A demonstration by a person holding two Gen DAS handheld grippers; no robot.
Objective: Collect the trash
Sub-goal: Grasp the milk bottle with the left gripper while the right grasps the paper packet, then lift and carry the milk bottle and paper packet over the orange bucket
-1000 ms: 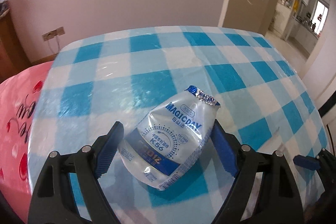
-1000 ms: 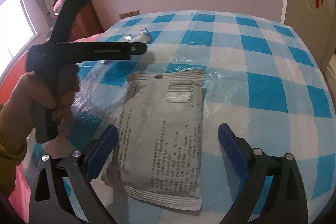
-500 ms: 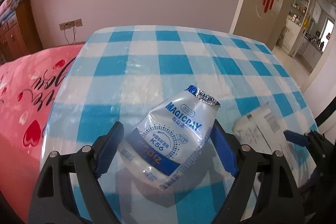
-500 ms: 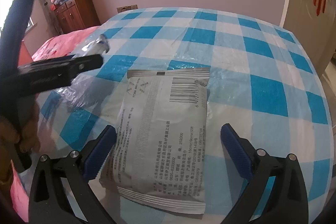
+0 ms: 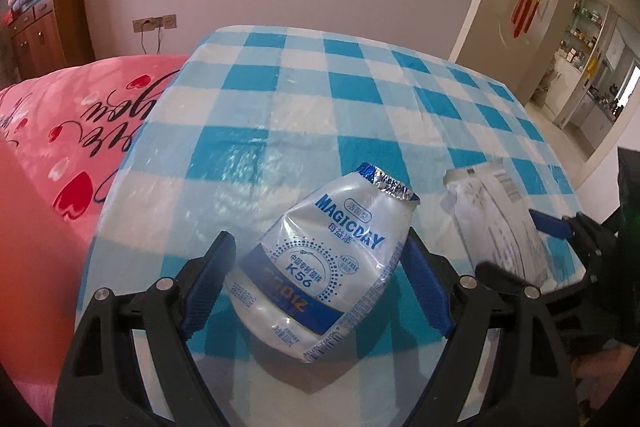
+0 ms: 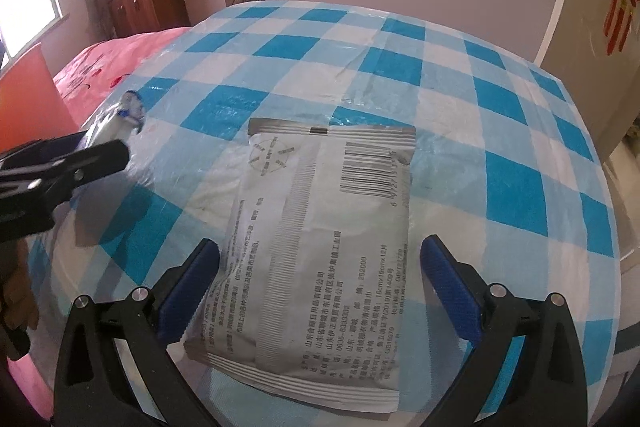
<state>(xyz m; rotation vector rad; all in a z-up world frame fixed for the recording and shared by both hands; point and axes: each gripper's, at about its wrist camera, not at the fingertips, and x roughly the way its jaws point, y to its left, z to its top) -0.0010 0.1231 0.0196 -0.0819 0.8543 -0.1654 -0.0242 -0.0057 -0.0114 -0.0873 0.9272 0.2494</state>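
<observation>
A table covered by a blue-and-white checked cloth (image 6: 400,75) under clear film carries a grey flat packet (image 6: 320,247) lying face-down near the front edge — and left of it, apart, a crushed white MAGICDAY bottle (image 5: 320,263).

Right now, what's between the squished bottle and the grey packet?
Left wrist view: a blue finger of the left gripper against the squished bottle, then bare checked tablecloth up to the grey packet.

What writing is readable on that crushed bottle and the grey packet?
"MAGICDAY" on the crushed bottle.
"K56" in its round emblem.
"FAT-FREE" beside that emblem.
Grey packet: a barcode and dense print, too small to read reliably.
</observation>
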